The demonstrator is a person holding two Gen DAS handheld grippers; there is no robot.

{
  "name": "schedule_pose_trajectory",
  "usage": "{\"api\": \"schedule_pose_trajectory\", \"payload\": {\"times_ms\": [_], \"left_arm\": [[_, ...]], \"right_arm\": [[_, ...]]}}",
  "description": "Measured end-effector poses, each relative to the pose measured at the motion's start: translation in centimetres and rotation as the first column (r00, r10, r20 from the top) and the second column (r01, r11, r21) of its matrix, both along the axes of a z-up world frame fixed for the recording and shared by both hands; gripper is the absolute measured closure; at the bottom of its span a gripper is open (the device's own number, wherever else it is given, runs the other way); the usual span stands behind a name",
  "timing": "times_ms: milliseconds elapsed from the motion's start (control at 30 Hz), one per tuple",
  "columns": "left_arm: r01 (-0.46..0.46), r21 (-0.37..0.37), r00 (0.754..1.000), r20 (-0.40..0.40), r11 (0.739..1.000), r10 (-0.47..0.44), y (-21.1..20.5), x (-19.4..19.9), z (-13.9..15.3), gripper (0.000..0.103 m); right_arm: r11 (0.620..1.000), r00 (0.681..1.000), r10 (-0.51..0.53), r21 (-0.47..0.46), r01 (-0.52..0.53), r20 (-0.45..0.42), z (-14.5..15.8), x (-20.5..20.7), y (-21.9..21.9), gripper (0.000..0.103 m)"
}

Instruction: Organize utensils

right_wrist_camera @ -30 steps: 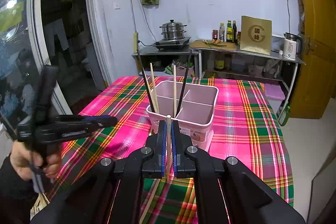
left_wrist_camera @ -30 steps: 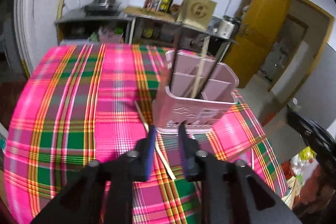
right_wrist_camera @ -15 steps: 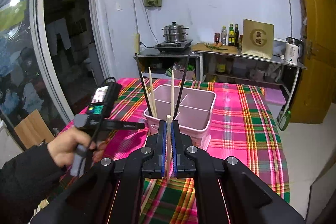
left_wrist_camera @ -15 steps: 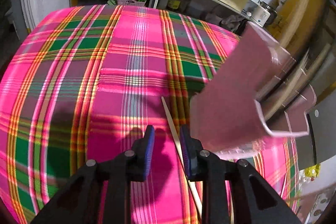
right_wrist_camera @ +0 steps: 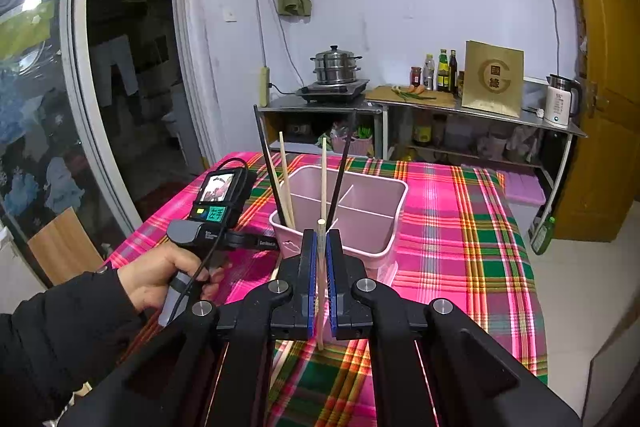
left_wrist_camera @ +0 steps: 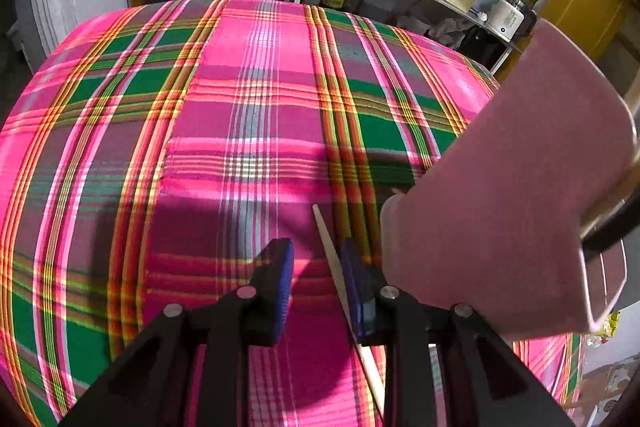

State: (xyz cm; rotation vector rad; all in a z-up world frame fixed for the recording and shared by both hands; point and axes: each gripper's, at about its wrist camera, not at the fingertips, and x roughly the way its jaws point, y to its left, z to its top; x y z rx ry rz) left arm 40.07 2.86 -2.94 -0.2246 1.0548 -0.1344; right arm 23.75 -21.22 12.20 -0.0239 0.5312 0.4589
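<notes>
A pink divided utensil holder (right_wrist_camera: pixel 372 239) stands on the plaid tablecloth (right_wrist_camera: pixel 460 227). Two black chopsticks (right_wrist_camera: pixel 272 171) and two light wooden ones (right_wrist_camera: pixel 324 171) stick up from it. My right gripper (right_wrist_camera: pixel 320 243) hovers just in front of the holder, shut on an upright light wooden chopstick (right_wrist_camera: pixel 320 331). My left gripper (left_wrist_camera: pixel 316 251) is low over the cloth, left of the holder (left_wrist_camera: pixel 500 207), and open. Another light chopstick (left_wrist_camera: pixel 326 239) lies flat between its jaws, close to the right pad. A hand (right_wrist_camera: pixel 160 275) holds the left gripper's handle.
Behind the table runs a metal shelf (right_wrist_camera: pixel 320 107) with a steamer pot (right_wrist_camera: pixel 334 65), bottles, a gold box (right_wrist_camera: pixel 494 79) and a kettle (right_wrist_camera: pixel 560 99). A yellow door (right_wrist_camera: pixel 600 107) is at the right, a glass door at the left. The table's right edge drops to the floor.
My left gripper has come down and forward to the cloth beside the holder, so the lying chopstick now sits between its jaws. The right gripper has kept still with its chopstick.
</notes>
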Motion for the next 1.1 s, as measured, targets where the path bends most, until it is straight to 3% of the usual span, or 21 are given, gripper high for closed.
{"api": "schedule_pose_trajectory", "payload": {"times_ms": [133,267,600,867,1100], "left_arm": [[0.004,0.047,1.0,0.018,0.999,-0.005,-0.5,0.4,-0.1,0.079],[0.014,0.138,0.999,0.035,0.99,-0.019,-1.3,0.4,-0.1,0.091],[0.034,0.103,0.998,0.041,0.994,-0.038,-0.3,-1.0,0.6,0.098],[0.06,0.067,0.985,0.158,0.996,-0.07,0.7,-4.6,5.4,0.098],[0.1,0.064,0.953,0.28,0.993,-0.114,0.9,-8.6,10.9,0.099]], "right_arm": [[1.0,1.0,0.001,-0.001,-0.001,0.0,0.0,0.0,0.1,0.098],[1.0,1.0,0.0,-0.001,0.0,-0.001,0.0,0.1,0.0,0.098],[1.0,1.0,-0.004,0.002,0.004,-0.007,-0.6,0.4,-0.1,0.098],[1.0,1.0,-0.008,0.009,0.008,-0.004,-0.6,0.3,-0.2,0.098],[1.0,1.0,-0.016,0.017,0.015,0.008,0.0,0.1,-0.1,0.098]]}}
